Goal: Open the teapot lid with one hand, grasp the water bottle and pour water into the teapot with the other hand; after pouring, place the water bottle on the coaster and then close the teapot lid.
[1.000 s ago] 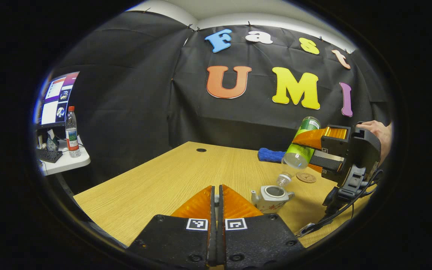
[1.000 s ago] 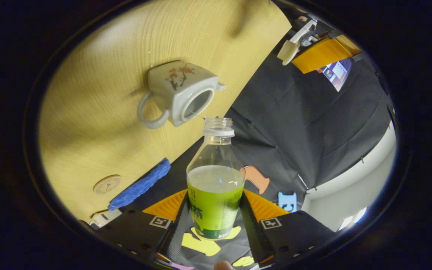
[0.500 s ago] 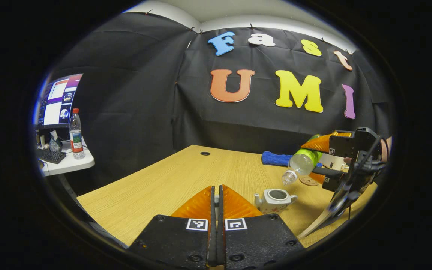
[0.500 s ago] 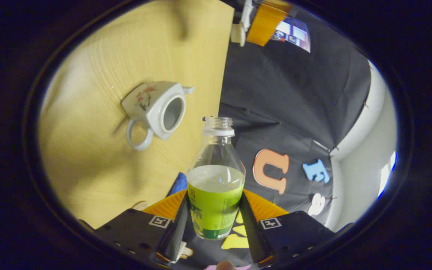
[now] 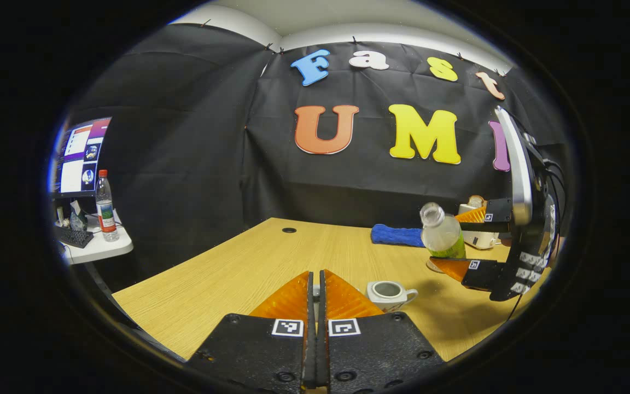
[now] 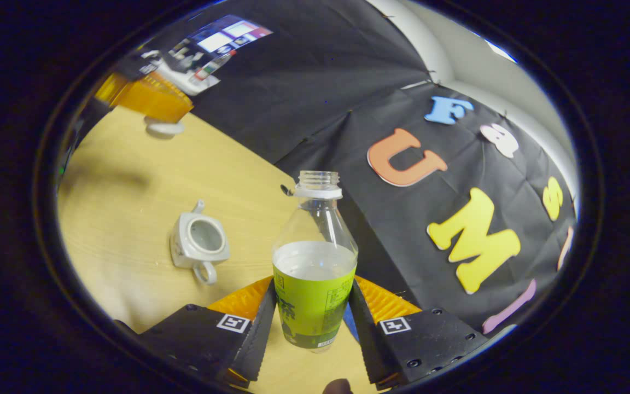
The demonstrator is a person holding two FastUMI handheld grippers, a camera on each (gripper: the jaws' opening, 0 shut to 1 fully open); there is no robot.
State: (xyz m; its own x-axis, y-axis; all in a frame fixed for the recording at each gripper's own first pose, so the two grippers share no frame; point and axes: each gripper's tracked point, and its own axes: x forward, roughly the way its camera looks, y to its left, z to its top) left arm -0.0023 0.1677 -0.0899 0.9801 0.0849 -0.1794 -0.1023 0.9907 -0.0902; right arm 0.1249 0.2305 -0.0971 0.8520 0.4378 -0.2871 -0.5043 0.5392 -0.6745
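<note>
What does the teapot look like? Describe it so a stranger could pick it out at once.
Start at the wooden table in front of the black cloth wall. On it, close to the green-labelled bottle held in the right gripper, stands the teapot. It is small, white and squarish with a loop handle, and its mouth is open with no lid, unlike the flat blue cloth behind it.

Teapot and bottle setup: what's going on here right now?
A person is working two handheld tongs. The right tongs grip the water bottle, upright and uncapped, above the table. The teapot sits open below. The left tongs hold what looks like the lid off to the side. The bottle isn't on a coaster yet.
</note>
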